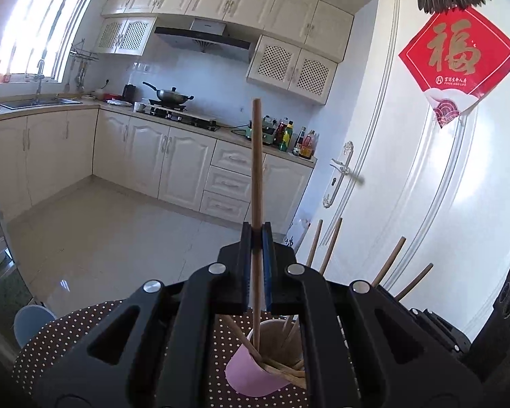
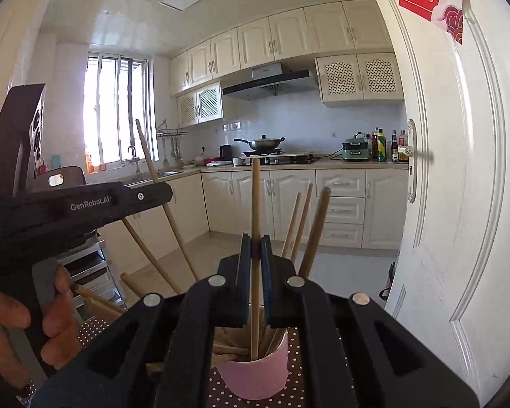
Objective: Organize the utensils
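Left gripper [image 1: 257, 234]: closed narrow on one wooden chopstick [image 1: 256, 170], held upright, lower tip inside the pink cup [image 1: 255, 379].

Right gripper [image 2: 255, 241]: likewise clamped on a second chopstick [image 2: 255, 204], vertical, tip down in the same cup [image 2: 255, 377]. Whether either tip touches the cup bottom cannot be told; the linkages hide it.

Pink cup: stands on the polka-dot tabletop [image 1: 68, 326], directly below both grippers. Holds a loose bundle of chopsticks [image 2: 314, 231] leaning outward against the rim, fanned in several directions.

Grip rationale: each stick is pinched mid-shaft and kept plumb, probably so it drops straight through the cup mouth rather than catching on the leaning ones.

Clearance: the cup mouth is crowded, the open gap lying near its centre. The two grippers work close together; the left gripper's body [image 2: 85, 204] crosses the right wrist view, with leaning sticks passing just beside it. The tabletop edge lies near the cup on the left side; the white door [image 2: 459, 204] stands close on the right, limiting sideways room. Above is free.
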The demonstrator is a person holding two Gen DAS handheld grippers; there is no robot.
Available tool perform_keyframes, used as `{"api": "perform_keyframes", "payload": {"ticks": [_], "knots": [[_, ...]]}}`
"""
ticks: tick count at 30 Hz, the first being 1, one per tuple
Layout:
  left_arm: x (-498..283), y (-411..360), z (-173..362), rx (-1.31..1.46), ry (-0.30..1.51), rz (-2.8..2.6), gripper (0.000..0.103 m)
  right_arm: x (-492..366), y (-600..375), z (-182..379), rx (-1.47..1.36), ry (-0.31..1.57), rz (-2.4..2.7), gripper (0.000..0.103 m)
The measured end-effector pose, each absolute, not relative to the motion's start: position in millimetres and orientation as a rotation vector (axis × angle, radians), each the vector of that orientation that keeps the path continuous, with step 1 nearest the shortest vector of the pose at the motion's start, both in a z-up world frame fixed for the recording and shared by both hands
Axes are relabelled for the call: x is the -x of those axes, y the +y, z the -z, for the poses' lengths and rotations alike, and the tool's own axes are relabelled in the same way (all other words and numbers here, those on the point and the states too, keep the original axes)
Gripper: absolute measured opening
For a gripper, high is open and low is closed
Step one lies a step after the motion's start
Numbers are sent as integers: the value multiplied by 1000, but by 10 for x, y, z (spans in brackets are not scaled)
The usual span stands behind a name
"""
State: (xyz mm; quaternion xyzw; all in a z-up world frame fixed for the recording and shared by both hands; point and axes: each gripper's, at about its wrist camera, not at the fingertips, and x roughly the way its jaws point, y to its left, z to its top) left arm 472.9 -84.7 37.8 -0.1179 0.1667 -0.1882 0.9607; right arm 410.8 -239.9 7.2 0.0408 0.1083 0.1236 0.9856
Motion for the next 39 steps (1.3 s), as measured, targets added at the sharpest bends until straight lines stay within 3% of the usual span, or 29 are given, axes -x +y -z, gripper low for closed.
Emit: {"api": "perform_keyframes", "payload": {"ticks": [27, 37, 38, 39], "knots": [[-4314, -936, -513, 60, 396, 315, 7, -3829, -2427, -272, -101, 238, -242, 7], [-3731, -833, -498, -34, 411, 285, 7, -3385, -2470, -407, -68, 225, -248, 19], [-3647, -798, -484, -38, 404, 279, 13, -3322, -2459, -399, -57, 224, -251, 20], [-3568, -765, -477, -38, 400, 278, 26, -3283, -2447, -385, -53, 230, -254, 20]]}}
